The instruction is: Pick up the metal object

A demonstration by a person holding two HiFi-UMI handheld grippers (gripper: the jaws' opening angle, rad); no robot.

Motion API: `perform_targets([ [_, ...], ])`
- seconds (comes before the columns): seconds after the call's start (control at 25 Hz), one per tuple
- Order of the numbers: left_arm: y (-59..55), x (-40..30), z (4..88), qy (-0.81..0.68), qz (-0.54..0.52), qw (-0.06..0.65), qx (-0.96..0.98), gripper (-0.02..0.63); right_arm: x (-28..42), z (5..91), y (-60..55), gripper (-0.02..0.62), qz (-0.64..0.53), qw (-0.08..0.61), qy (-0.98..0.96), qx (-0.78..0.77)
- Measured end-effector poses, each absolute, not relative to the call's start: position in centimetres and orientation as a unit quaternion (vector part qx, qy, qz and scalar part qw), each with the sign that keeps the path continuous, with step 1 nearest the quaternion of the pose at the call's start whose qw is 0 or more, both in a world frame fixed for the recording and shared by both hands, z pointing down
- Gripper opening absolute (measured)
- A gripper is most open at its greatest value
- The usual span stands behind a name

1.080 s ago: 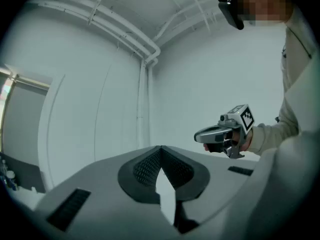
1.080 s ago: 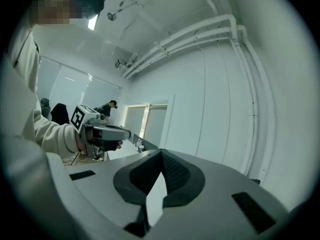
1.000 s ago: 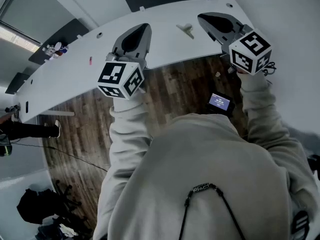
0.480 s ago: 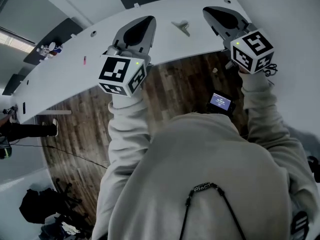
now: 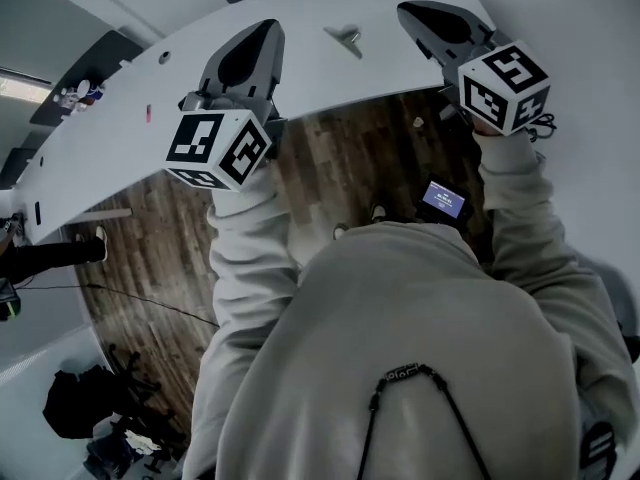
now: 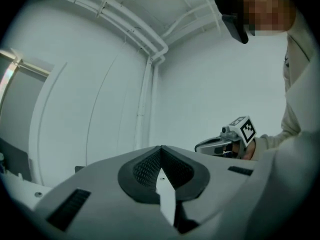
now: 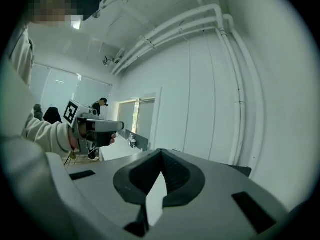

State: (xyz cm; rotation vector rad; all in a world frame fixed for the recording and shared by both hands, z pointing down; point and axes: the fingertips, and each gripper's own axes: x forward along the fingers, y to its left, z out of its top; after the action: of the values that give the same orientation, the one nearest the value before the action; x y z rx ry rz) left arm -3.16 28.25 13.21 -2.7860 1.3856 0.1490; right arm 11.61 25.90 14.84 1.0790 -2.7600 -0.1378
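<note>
Overhead, a long white table [image 5: 110, 148] curves across the top of the head view, above a dark wooden floor [image 5: 150, 258]. A person in a pale hooded top [image 5: 420, 348] reaches both arms out over the table's near edge.

The left gripper [image 5: 258, 30] and the right gripper [image 5: 412, 10] are held above the tabletop, well apart. Each has its jaws pressed together at the tips with nothing between them. The metal object [image 5: 345, 38] lies on the table between the two grippers, roughly midway across the table's width and somewhat nearer the right one.

The main risk is likely the closed jaws. If either gripper arrives at the object like this, it will probably push the object along the smooth tabletop instead of taking hold. Both gripper views look out level at white walls and do not show the object, so a descent could miss it. The piece is small and low, so the jaws might scrape the table or catch only an edge and let it slip.

The object is tiny and soft in focus. Its longer bar seems to run along the table's length, with a short stub pointing toward the person, though this is not certain.
</note>
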Motion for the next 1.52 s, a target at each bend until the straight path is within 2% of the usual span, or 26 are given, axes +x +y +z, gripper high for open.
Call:
perform_targets([
  [0.4,24.8,0.6,15.5,0.455,0.030,-0.010,-0.890,0.005,16.1,16.6,23.8,0.020,-0.016,0.080,-0.933,0.349],
  [0.52,23.3,2.1,15.5,0.455,0.024,-0.008,-0.890,0.005,18.0,17.8,22.8,0.020,-0.010,0.097,-0.933,0.345],
  [0.92,21.3,2.8,15.2,0.459,0.008,-0.006,-0.888,0.005,21.2,19.5,21.4,0.020,0.015,0.100,-0.935,0.340],
  [1.16,18.6,2.5,16.3,0.445,0.010,0.005,-0.895,0.005,19.7,20.9,19.2,0.020,0.007,0.112,-0.938,0.328],
  [1.52,0.7,-5.1,17.2,0.442,0.030,-0.009,-0.896,0.005,12.2,22.6,2.1,0.020,0.025,0.143,-0.935,0.324],
])
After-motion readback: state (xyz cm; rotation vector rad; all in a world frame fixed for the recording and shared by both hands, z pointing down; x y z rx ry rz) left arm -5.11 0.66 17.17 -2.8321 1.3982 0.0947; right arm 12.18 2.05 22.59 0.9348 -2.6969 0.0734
